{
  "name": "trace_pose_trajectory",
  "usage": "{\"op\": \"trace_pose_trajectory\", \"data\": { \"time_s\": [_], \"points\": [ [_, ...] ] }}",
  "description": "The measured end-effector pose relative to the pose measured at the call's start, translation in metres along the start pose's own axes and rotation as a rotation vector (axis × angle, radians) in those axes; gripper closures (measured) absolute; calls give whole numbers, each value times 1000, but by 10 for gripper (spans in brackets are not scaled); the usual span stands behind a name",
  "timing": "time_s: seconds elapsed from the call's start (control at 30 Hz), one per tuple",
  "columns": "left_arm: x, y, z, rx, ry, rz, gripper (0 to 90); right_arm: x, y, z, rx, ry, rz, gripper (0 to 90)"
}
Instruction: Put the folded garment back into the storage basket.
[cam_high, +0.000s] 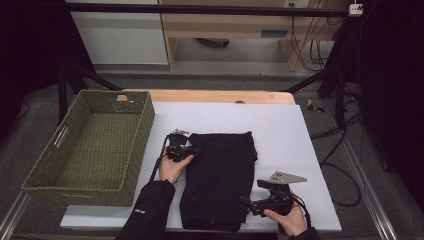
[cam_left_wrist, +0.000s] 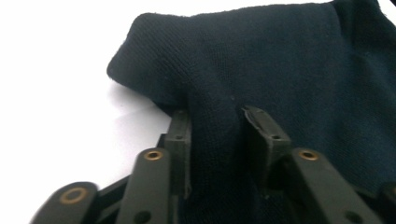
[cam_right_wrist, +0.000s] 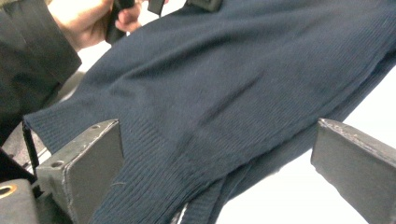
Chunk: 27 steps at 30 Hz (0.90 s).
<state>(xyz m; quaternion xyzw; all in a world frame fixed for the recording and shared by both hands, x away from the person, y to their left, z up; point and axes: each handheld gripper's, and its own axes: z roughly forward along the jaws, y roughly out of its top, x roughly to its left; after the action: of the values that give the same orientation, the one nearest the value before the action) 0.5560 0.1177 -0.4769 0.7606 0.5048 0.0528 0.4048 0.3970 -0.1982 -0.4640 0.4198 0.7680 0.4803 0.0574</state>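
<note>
Fabric of one dark folded garment (cam_high: 220, 175) lies on the white sheet (cam_high: 285, 130) that covers the table (cam_high: 220, 96), and its near edge is partly cut off by the bottom of the high view, so the hem there is hard to make out. Its long axis runs from the person's side away toward the far edge of the table, leaning a little to the right at the far end. I count one garment, one green woven basket (cam_high: 90, 145), and two grippers. The basket stands at the left of the garment, apart from it, and its near left corner hangs over the edge of the sheet. The left gripper (cam_left_wrist: 217, 140) is at the garment's far left corner; its fingers (cam_left_wrist: 180, 140) are narrowly apart with a raised fold of the cloth pinched between them. The right gripper (cam_right_wrist: 219, 177) is at the near right corner; its fingers (cam_right_wrist: 88, 158) stand wide open, with the ribbed edge of the garment lying between them and one finger touching the cloth. A sleeve (cam_high: 150, 210) hides part of the sheet beside the basket.
</note>
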Motion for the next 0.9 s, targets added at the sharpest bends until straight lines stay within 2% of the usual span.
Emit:
{"op": "trace_pose_trajectory", "data": {
  "time_s": [0.1,0.33,0.43,0.5,0.6,0.77,0.9],
  "points": [
    [-3,0,0,-4,9,22,708,4,-5,4,37,-19,24,41],
    [-6,0,-4,-40,21,42,784,8,-16,16,106,-73,75,98],
    [-7,1,-6,-53,29,42,797,13,-18,18,106,-111,52,164],
    [-8,1,-8,-64,31,47,802,17,-19,20,103,-99,49,216],
    [-10,2,-10,-74,31,47,806,22,-19,20,114,-110,48,272],
    [-10,3,-12,-89,22,50,806,26,-19,18,138,-85,108,382],
    [-11,4,-14,-96,20,53,807,27,-20,18,145,-74,114,414]
  ]
}}
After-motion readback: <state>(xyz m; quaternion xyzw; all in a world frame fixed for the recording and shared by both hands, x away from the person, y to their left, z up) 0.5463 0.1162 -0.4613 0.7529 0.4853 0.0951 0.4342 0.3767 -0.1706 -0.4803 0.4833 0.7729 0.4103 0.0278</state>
